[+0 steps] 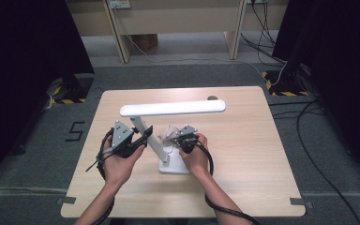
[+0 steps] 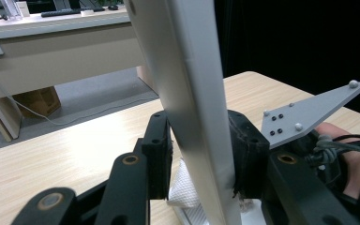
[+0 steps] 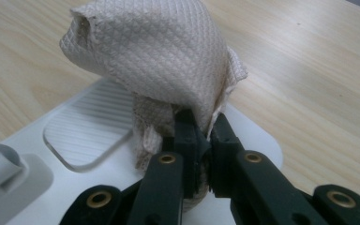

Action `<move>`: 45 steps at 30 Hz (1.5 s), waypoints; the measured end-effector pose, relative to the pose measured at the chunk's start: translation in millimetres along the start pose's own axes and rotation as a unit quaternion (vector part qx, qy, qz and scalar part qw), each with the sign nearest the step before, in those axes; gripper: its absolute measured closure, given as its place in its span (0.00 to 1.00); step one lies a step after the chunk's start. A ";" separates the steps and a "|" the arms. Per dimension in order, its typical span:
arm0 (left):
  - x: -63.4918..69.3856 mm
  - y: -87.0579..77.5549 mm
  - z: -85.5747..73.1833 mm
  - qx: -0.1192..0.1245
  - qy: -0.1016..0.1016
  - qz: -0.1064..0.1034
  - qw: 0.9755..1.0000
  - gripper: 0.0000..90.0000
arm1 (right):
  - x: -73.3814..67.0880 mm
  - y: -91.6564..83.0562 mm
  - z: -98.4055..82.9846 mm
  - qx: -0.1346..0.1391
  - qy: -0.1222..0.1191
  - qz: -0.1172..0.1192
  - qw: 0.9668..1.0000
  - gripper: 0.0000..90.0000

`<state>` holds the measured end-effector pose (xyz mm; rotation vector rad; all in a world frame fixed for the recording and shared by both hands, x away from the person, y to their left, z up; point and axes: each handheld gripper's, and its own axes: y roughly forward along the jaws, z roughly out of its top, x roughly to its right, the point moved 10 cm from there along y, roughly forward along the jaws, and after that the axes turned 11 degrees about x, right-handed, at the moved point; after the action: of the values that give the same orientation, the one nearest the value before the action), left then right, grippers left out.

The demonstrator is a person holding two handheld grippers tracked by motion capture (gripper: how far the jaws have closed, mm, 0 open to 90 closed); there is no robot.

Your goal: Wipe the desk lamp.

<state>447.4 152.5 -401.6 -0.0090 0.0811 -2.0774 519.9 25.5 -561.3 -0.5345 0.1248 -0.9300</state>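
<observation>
Left hand: comes in from the near edge, forearm angled up and right; the left gripper (image 1: 143, 136) points right at the lamp arm (image 2: 192, 103).
Left jaws: clamped on the lamp arm, one black pad on each side of the slanted white stem.
Right hand: comes in from the near edge, wrist bent over the lamp base (image 1: 173, 165); the right gripper (image 3: 201, 140) points away from the person, down at the base.
Right jaws: pinched together on a crumpled white cloth (image 3: 159, 56), which bulges above them and rests on the base.
Lamp: stands near the middle of the desk (image 1: 243, 140), its head (image 1: 172, 108) a long white bar running left to right above both grippers.
Open room: bare desk to the right and near side; the far edge lies just beyond the head.
</observation>
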 end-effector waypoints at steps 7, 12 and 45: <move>0.0 0.0 -0.1 0.000 0.000 0.000 1.000 0.70 | 16.4 -7.0 -6.7 -0.008 0.000 -0.024 1.000 0.95; 0.2 0.1 0.0 0.000 0.000 0.001 1.000 0.70 | 29.2 -12.0 -13.2 -0.010 0.006 -0.036 0.999 0.95; 0.8 -0.8 -0.5 0.002 -0.009 -0.001 1.000 0.70 | -20.9 33.7 30.3 -0.003 -0.013 0.026 1.000 0.94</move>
<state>446.3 152.2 -402.1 -0.0255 0.0649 -2.0785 541.9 69.8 -554.2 -0.5465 0.1168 -0.8718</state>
